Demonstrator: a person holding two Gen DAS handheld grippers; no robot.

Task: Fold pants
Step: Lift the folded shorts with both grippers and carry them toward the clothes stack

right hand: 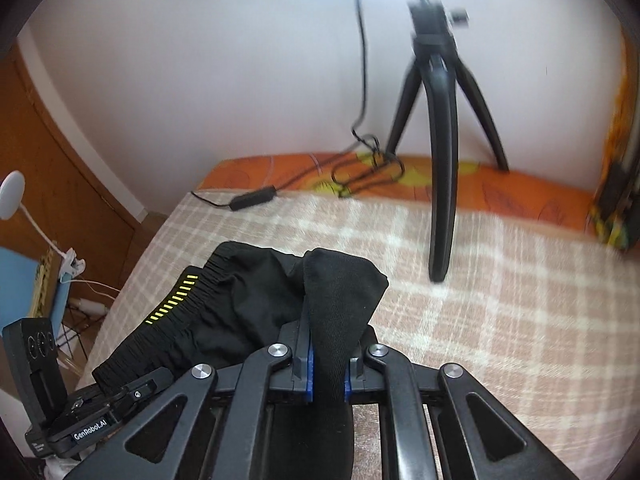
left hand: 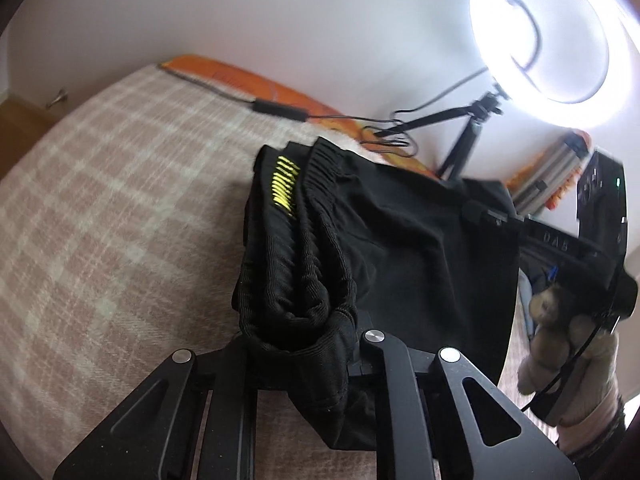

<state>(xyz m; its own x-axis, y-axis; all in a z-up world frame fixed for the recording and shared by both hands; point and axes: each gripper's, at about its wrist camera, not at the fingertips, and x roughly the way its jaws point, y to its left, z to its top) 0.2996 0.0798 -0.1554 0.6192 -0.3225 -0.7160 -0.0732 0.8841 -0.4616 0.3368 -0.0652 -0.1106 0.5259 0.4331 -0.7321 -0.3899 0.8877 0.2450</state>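
Black pants (left hand: 360,240) with a ribbed waistband and yellow dashes are held up above a checked bed cover (left hand: 100,220). My left gripper (left hand: 304,344) is shut on the bunched waistband end. My right gripper (right hand: 328,360) is shut on a fold of the same pants (right hand: 248,312), its blue pads (right hand: 309,376) pressed on the cloth. The right gripper also shows in the left wrist view (left hand: 488,216), gripping the far edge of the cloth. The left gripper shows in the right wrist view (right hand: 132,396), at the waistband's lower left end.
A lit ring light (left hand: 556,40) on a black tripod (right hand: 440,140) stands on the bed near the wall. Its cable and inline switch (right hand: 252,200) lie on the orange sheet (right hand: 520,184). A wooden cabinet (right hand: 52,168) and a clip lamp (right hand: 12,196) are left of the bed.
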